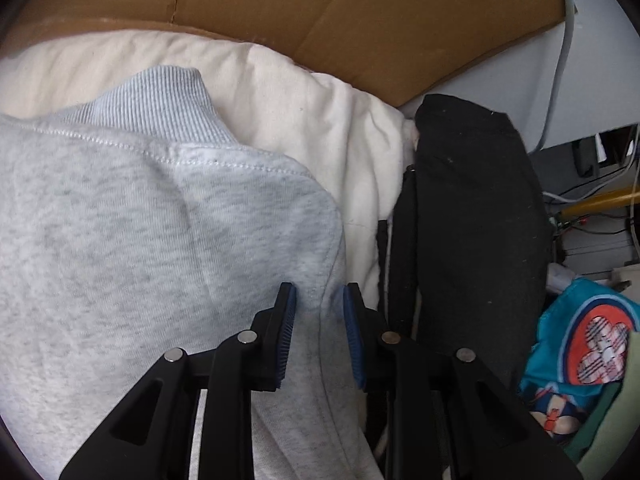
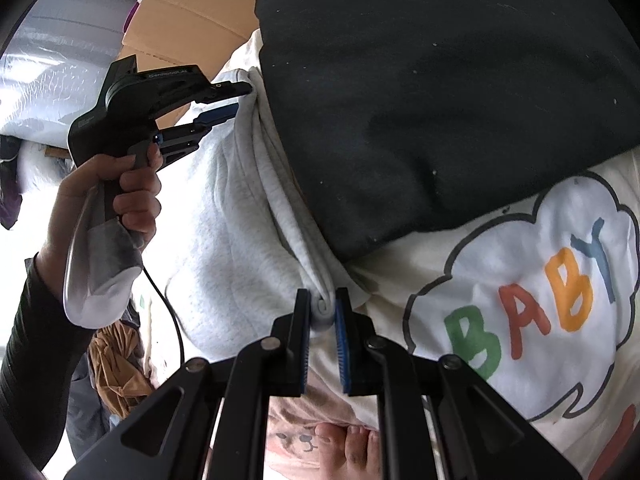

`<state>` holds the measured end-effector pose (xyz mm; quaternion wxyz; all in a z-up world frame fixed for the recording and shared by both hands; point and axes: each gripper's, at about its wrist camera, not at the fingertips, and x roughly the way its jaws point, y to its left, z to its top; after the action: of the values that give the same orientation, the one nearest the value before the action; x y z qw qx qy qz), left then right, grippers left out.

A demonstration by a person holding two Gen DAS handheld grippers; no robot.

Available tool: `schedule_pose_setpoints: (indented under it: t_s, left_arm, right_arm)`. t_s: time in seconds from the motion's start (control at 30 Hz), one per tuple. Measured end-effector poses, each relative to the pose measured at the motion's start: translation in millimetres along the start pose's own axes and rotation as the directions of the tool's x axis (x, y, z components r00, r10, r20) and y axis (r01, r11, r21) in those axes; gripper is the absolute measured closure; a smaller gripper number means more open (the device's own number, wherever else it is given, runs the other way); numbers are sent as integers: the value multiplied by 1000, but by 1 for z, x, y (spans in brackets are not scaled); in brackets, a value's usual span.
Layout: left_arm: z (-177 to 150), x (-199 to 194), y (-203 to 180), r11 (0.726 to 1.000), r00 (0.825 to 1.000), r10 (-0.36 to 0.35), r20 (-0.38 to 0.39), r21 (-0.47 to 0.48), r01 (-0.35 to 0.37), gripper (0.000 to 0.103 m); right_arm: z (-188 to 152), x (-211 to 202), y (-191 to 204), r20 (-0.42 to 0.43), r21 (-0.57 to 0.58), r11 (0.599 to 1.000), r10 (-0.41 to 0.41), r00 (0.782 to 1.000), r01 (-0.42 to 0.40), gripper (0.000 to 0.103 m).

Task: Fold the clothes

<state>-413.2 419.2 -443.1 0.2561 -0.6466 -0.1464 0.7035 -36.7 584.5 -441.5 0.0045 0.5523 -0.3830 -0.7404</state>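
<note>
Cluttered home room, likely a bedroom or a storage corner. A cream quilt (image 1: 280,92) is spread as the work surface, with soft household laundry piled on it: grey sweatshirt (image 1: 140,240), black garment (image 1: 472,208), white print tee (image 2: 540,280) lettered "BABY". Flattened cardboard (image 1: 360,20) is propped behind. Loose cables (image 1: 592,188) and small clutter are seen at the right edge of the left wrist view, beside a teal cartoon-print cloth (image 1: 580,340). A plastic-wrapped bundle (image 2: 60,52) is stacked behind in the right wrist view. Bare toes (image 2: 352,448) are visible at the bottom edge. No lab or shop fittings are shown.
</note>
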Motion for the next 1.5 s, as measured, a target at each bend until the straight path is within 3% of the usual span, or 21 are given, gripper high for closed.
schedule_pose_setpoints:
  t_s: [0.17,0.37,0.63,1.0,1.23,1.5]
  left_arm:
    - [3,-10,-4,998,998,-59,-7,24,59,76]
    - [1,-49,-14,991,996,-93,1,96,93,72]
    - [-4,-111,8,984,998,-39,47,173,31,72]
    - [-17,-180,87,987,991,94,95,123,-105,72]
    - [-61,-196,147,995,989,96,110,0,-97,72]
    - [-112,-194,176,997,990,82,117,-20,-80,72]
  right_arm:
    - [-4,-2,-11,-20,19,1000,-9,1000,9,91]
    - [-4,-9,15,54,-124,991,-46,997,52,84]
    - [4,-17,44,153,-212,975,-38,988,70,82]
    - [21,14,74,72,-286,958,0,997,20,82]
    - [38,30,70,6,-273,962,-2,1000,3,82]
    - [55,51,68,-62,-304,952,-51,997,29,82]
